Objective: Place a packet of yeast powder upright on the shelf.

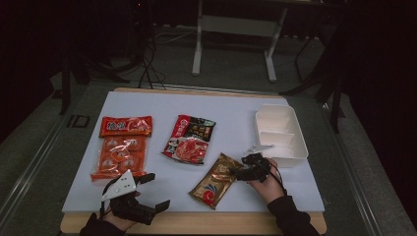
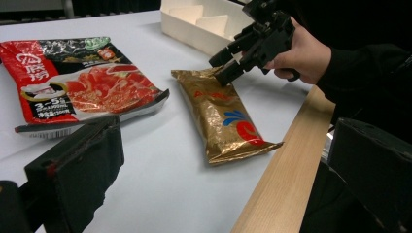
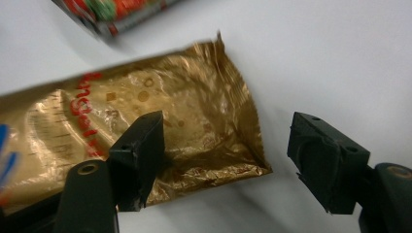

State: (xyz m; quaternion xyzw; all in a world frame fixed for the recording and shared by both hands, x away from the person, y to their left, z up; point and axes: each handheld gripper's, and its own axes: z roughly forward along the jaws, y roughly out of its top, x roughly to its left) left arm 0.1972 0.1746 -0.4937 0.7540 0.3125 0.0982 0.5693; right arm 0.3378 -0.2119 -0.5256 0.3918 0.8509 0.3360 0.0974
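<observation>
White tabletop (image 1: pixel 162 101): right gripper (image 3: pixel 228 160) jaws half-wide, straddling the gold packet (image 3: pixel 145 126) end nearest the tray (image 1: pixel 299 142), unclamped; left gripper (image 1: pixel 147 191) wide, empty.

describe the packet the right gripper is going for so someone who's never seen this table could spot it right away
Start at the white divided tray on the table's right side, then look just left of its near end. There the gold foil packet lies flat and slanted, near the wooden front edge, with the right gripper open at its far corner. It is the only gold packet; the others are red or orange.
</observation>
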